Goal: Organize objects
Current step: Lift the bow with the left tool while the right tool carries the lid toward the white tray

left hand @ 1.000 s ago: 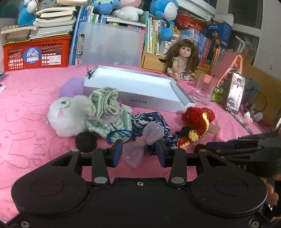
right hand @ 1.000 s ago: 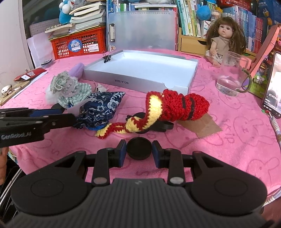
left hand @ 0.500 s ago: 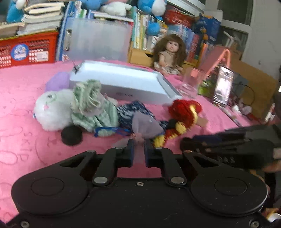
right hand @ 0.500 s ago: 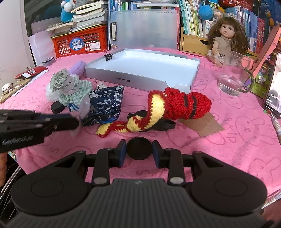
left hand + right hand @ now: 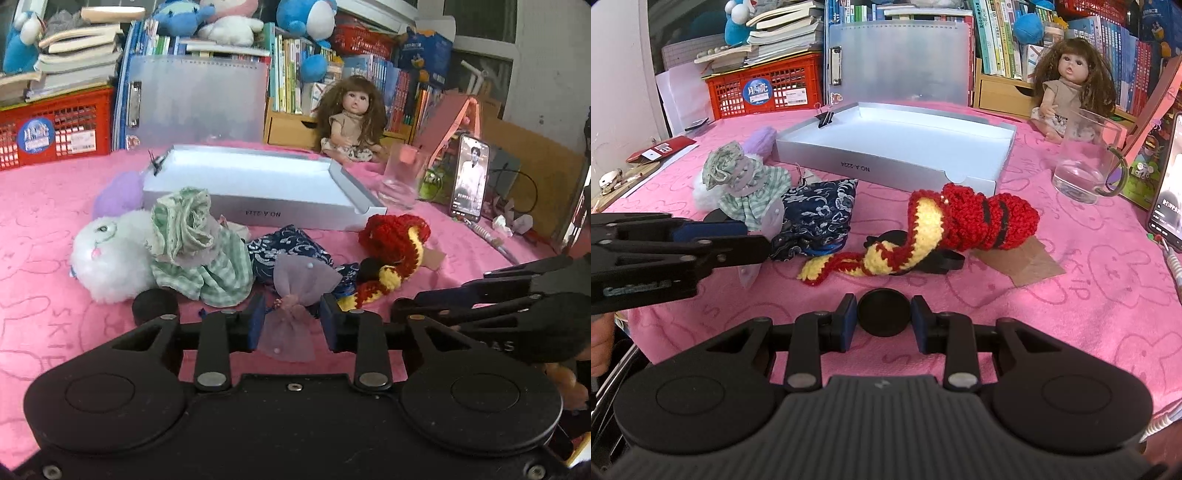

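On the pink towel (image 5: pixel 1089 295), near edge, right gripper (image 5: pixel 884 317) clamped on a black round lid (image 5: pixel 884 312), left gripper (image 5: pixel 291 321) jaws just reopened, slack around a mauve gauze bow (image 5: pixel 291 314), silver tray (image 5: pixel 897 147) beyond the toys.

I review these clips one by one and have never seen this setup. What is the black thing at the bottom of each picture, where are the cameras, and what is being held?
No robot here: a person holds a two-finger gripper in each hand, each with a camera looking forward along its fingers. The black shape at the bottom is that gripper's own body.

One picture looks along the left gripper. Its jaws have just been opening; a lilac gauze bow sits between them, the pads apparently not pressing it.

The other looks along the right gripper, shut on a black round lid.

On the pink cloth lie a white plush toy, a dark blue pouch, a red and yellow knitted piece and an empty white tray.
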Available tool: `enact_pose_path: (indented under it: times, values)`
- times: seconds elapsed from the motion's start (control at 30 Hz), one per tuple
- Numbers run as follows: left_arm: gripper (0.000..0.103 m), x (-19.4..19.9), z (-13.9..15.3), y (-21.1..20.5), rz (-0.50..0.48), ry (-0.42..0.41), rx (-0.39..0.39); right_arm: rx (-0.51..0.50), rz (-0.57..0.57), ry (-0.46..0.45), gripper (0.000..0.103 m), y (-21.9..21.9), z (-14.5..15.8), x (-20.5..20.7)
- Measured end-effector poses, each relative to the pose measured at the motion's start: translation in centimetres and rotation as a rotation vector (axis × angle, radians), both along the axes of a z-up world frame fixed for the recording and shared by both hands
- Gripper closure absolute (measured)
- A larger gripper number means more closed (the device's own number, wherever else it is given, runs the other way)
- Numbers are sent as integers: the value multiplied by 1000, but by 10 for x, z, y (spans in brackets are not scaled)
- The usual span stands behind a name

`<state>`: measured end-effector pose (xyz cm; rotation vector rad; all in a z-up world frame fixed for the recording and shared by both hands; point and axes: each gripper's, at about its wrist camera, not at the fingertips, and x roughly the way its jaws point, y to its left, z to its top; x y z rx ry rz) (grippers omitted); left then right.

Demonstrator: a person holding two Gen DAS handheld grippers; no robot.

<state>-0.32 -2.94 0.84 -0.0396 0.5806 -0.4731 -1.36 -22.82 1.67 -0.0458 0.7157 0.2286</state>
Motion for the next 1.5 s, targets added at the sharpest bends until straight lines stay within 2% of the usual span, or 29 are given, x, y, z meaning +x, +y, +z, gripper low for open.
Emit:
enact_pose_path:
  times: [0.27, 0.37, 0.4, 0.53, 0.97, 1.2, 1.33, 1.5]
  values:
    - [70, 10, -8, -9, -40, 7, 6, -11, 5, -4, 67, 2, 0, -1]
    - [85, 7, -7, -9, -35, 13, -8, -8, 5, -5, 67, 3, 0, -1]
    - [85, 5, -6, -9, -33, 11, -7, -5, 7, -5, 67, 2, 0, -2]
    - [85, -4, -2, -11, -20, -18, 29, -4, 23, -10, 67, 3, 0, -4]
    - [85, -17, 25, -1, -5, -57, 32, 36, 33, -43, 67, 4, 16, -7]
    - [85, 7, 60, 6, 19, -91, 35, 94, -13, -81, 67, -10, 36, 3]
    - [85, 34, 82, 0, 31, -108, 58, 126, -61, -94, 67, -21, 51, 26]
    - [85, 89, 93, -11, 54, -32, 55, 201, -168, -70, 67, -41, 66, 68]
